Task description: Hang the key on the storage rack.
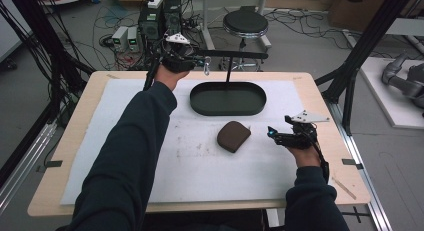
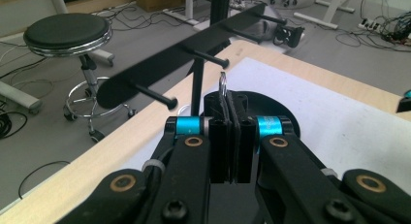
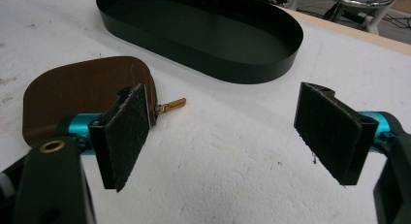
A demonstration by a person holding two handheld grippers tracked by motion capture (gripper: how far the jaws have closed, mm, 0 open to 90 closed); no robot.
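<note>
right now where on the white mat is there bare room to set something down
The white mat is bare across its near half, below the brown pouch, and along its left side under the left forearm. A free strip lies between the pouch and the black oval tray. It is crowded at the far middle by the tray and its peg rack, and right of the pouch by the right gripper.

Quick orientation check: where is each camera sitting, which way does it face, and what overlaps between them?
High view: above the person's side, looking forward and down on the table; both sleeved forearms, left gripper and right gripper.
Left gripper view: rides the left gripper, jaws shut on a metal ring, facing the pegged rack.
Right gripper view: rides the right gripper, jaws open, facing the brown pouch.
Shared: the oval tray.
</note>
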